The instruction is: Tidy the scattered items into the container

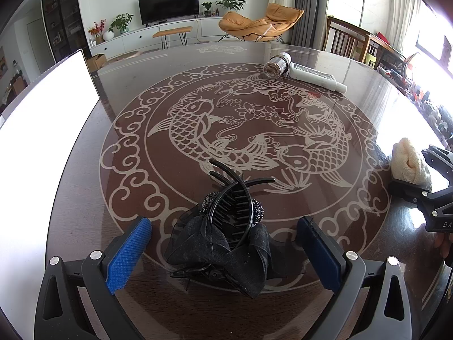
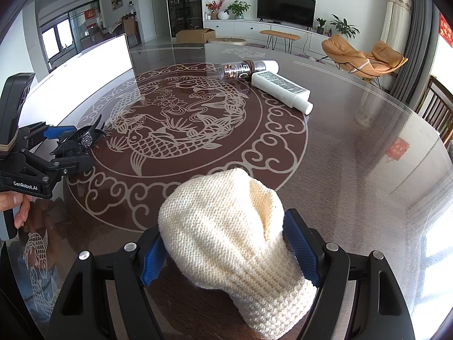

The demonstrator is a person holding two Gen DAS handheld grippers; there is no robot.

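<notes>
A black hair clip [image 1: 226, 226] with a gauze bow lies on the dark table [image 1: 85, 198], between the fingers of my left gripper [image 1: 226, 252]. That gripper is open, with a gap on each side of the clip. A cream knitted mitten [image 2: 226, 226] rests on the table inside my right gripper [image 2: 228, 253], whose blue pads press against both its sides. The white container [image 1: 51, 107] stands at the table's left edge, overexposed. In the right wrist view the left gripper [image 2: 73, 144] and hair clip [image 2: 85, 138] show at far left.
A glass jar [image 1: 276, 65] and a white bottle [image 1: 314, 76] lie side by side at the far part of the table. A person's hand [image 2: 17, 204] holds the left gripper's handle. Chairs [image 1: 348, 42] stand beyond the far right rim.
</notes>
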